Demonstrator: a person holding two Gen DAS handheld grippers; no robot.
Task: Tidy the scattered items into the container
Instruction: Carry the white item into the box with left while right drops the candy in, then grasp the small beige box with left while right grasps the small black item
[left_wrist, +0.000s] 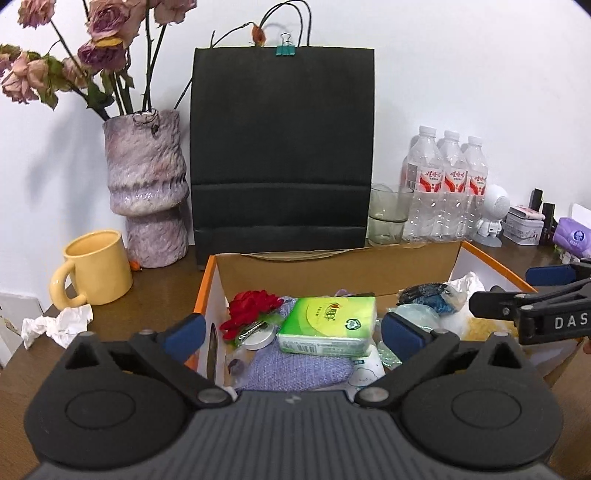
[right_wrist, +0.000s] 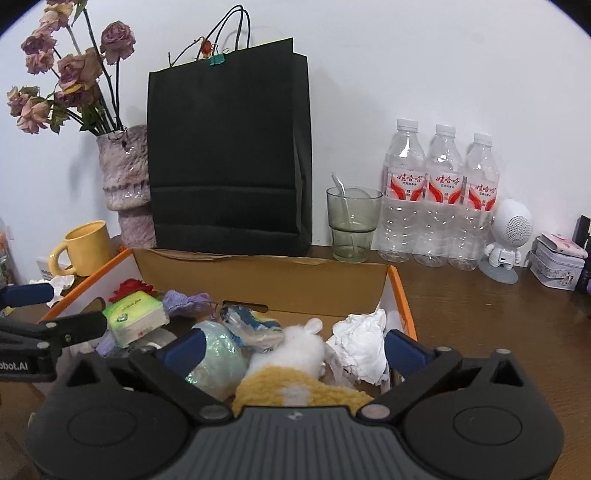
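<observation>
Both tools, left (left_wrist: 291, 332) and right (right_wrist: 293, 350), gape empty over the box (right_wrist: 258, 284); tissues (left_wrist: 327, 325) and plush (right_wrist: 295, 369) lie below, apparently dropped in.

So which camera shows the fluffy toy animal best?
The right wrist view. The fluffy white and yellow toy animal lies in the box there, right in front of the camera, ear showing. In the left wrist view only a bit of yellow fluff shows behind the other claw's arm.
</observation>
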